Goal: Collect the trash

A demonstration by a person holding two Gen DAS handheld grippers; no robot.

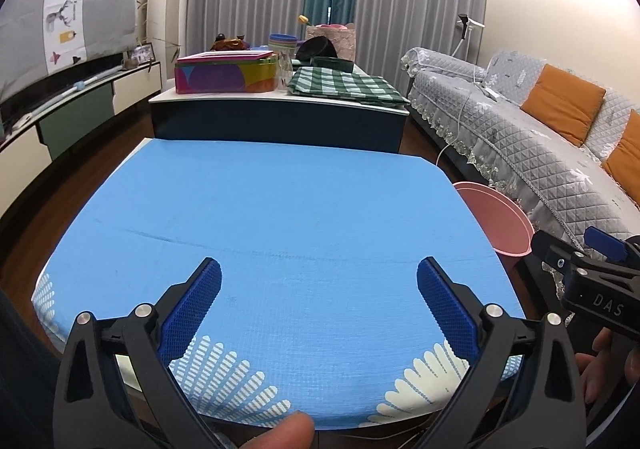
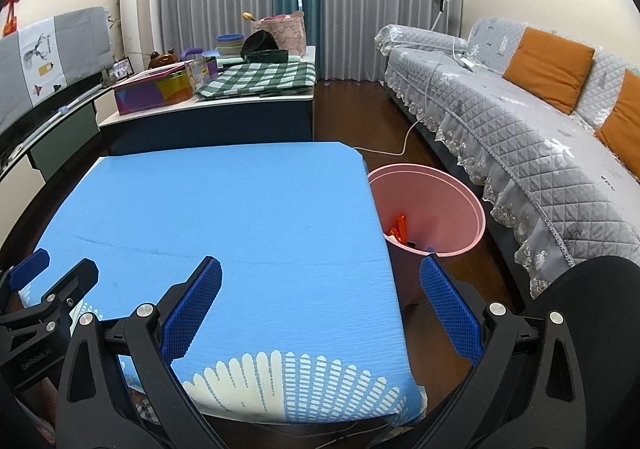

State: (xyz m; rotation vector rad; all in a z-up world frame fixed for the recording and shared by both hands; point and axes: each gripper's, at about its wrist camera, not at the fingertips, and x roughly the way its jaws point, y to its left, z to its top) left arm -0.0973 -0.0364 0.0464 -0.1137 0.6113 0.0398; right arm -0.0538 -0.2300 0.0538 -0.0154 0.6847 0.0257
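Both tongs hang released over the blue-covered table, jaws spread wide with nothing between them: the left tongs over the near middle of the cloth, the right tongs over its near right corner. That empty, side-by-side hover reads as a rest pose, since no trash is visible anywhere on the cloth. The pink bin stands on the floor just beside the table's right edge, between it and the grey sofa, probably set there so that scraps can be dropped in with a short reach. The left wrist view shows only a slice of the bin's rim, and catches the right tongs from the side with fingers of the hand gripping them. The right wrist view looks into the bin, where an orange wrapper and some darker bits lie, so the collecting looks finished or close to it.
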